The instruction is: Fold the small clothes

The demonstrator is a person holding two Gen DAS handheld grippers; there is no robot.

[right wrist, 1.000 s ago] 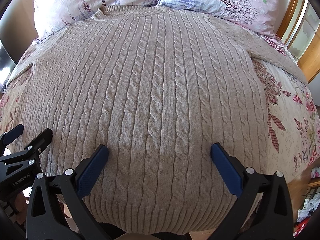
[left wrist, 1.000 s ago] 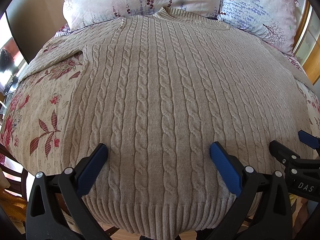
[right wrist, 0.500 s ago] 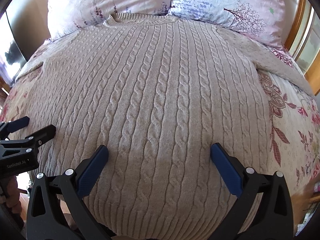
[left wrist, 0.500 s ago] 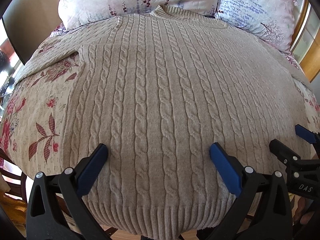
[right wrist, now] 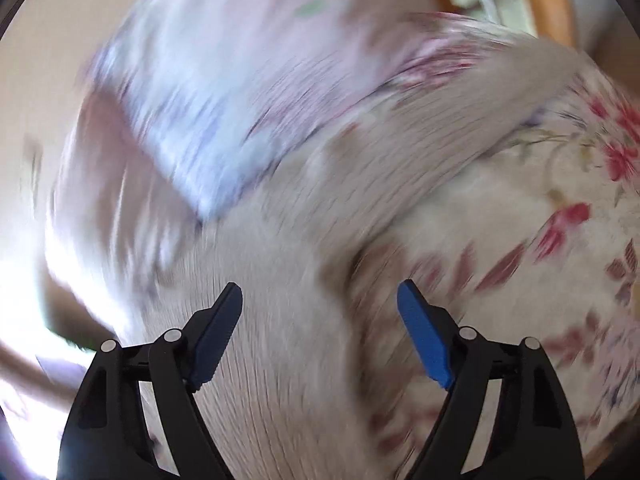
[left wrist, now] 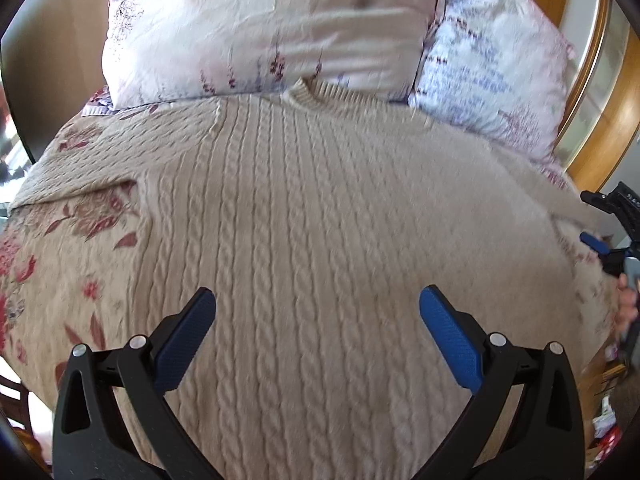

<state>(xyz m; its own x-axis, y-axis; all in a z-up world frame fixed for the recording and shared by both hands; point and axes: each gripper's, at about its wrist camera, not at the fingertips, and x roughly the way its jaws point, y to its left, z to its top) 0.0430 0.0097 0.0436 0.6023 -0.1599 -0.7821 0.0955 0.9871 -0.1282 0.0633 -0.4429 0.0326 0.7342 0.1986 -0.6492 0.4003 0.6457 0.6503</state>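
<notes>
Flat across the middle of the left wrist view lies the beige cable-knit sweater (left wrist: 320,220), spread on a floral bedspread (left wrist: 60,240), its collar at upper centre against two pale flowered pillows (left wrist: 272,28). At the bottom, the left gripper (left wrist: 318,312) hovers with jaws wide apart and empty. In the blurred right wrist view, the right gripper (right wrist: 320,304), jaws just narrowing, stands unclenched above the sweater's sleeve (right wrist: 460,128), holding nothing.
</notes>
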